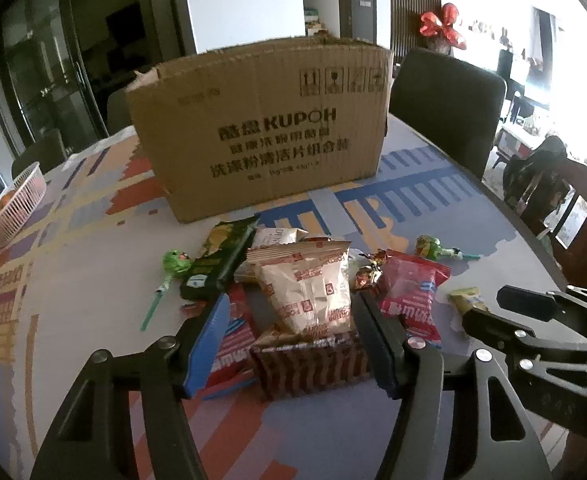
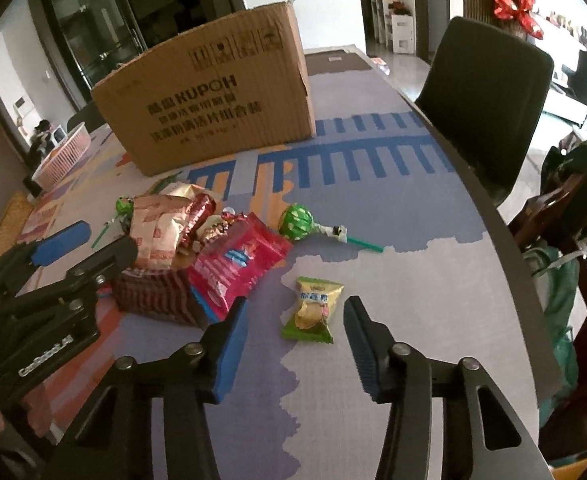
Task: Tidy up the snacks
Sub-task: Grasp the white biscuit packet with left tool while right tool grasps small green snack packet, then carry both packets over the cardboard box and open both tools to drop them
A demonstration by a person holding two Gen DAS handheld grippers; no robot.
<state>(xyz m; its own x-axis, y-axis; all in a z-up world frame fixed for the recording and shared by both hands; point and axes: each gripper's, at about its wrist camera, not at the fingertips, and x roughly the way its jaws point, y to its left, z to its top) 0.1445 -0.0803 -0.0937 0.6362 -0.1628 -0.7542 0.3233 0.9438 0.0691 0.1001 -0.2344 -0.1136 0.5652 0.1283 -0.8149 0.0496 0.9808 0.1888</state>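
**a:** as far as the sorting went, how much had you done by then?

**b:** very little, i judged. the snacks still lay loose on the counter (image 2: 393, 184), in front of the cardboard box (image 1: 261, 120), and nothing showed whether anything was inside it, since i couldn't see over its wall.

**a:** where were your tools?

**b:** my left tool (image 1: 291, 344) stood spread around the heap, its pads either side of the pale beige packet (image 1: 307, 292) and the striped brown pack (image 1: 311, 364) under it, not pressing on either. my right tool (image 2: 293, 340) was spread as well, with the small green and yellow candy (image 2: 313, 308) lying just ahead of its tips, apart from the pile and untouched.

**a:** and the rest?

**b:** the red packet (image 2: 237, 260) leaned against the heap, the dark green bar (image 1: 217, 260) lay on its far left side, one green lollipop (image 2: 297, 222) sat off to the right and another (image 1: 175, 262) to the left. all of it still waited to be picked up, so i took the job as barely begun.
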